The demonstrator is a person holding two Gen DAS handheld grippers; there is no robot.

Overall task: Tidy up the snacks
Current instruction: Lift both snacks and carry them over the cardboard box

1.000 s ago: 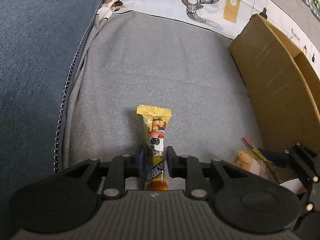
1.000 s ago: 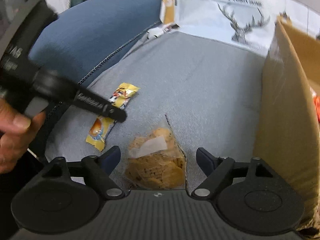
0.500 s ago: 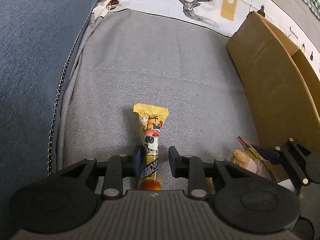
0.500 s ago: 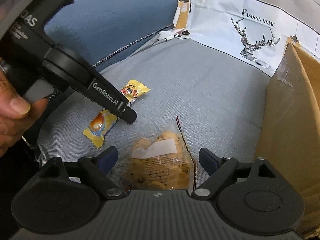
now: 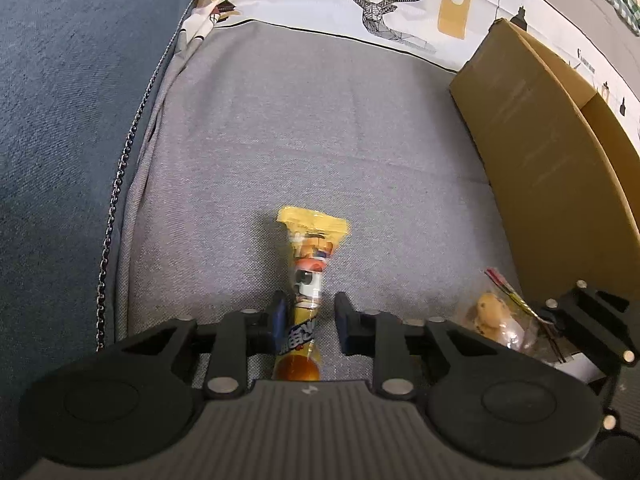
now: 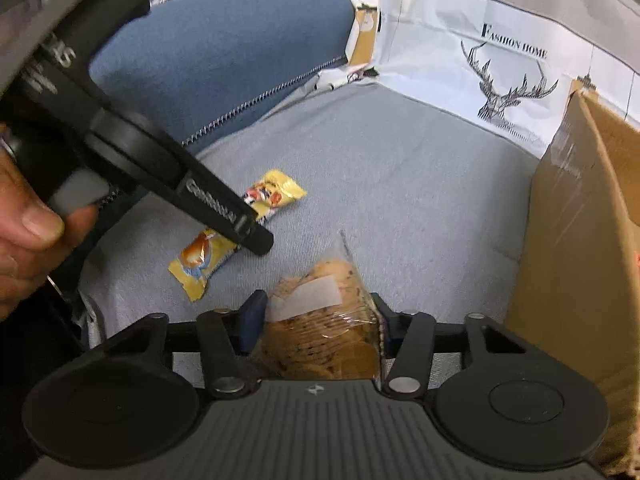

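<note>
A yellow snack packet [image 5: 310, 264] lies on the grey cushion [image 5: 320, 128]. My left gripper [image 5: 308, 318] straddles its near half with the jaws slightly apart; the left pad touches it and a gap shows on the right. It also shows in the right wrist view [image 6: 240, 228], partly under the left gripper's finger [image 6: 224, 212]. A clear bag of cookies [image 6: 320, 328] sits between the jaws of my right gripper [image 6: 318, 330], which have closed in against its sides. The bag also shows in the left wrist view [image 5: 500, 320].
An open cardboard box [image 5: 552, 152] stands at the right, its near wall close to the cookie bag [image 6: 580, 260]. A blue sofa arm [image 5: 60, 120] rises on the left. A white deer-print cloth [image 5: 380, 4] lines the back.
My right gripper's jaws have closed from wide open onto the cookie bag. My left gripper's jaws have opened slightly around the yellow packet, which stays on the cushion.
</note>
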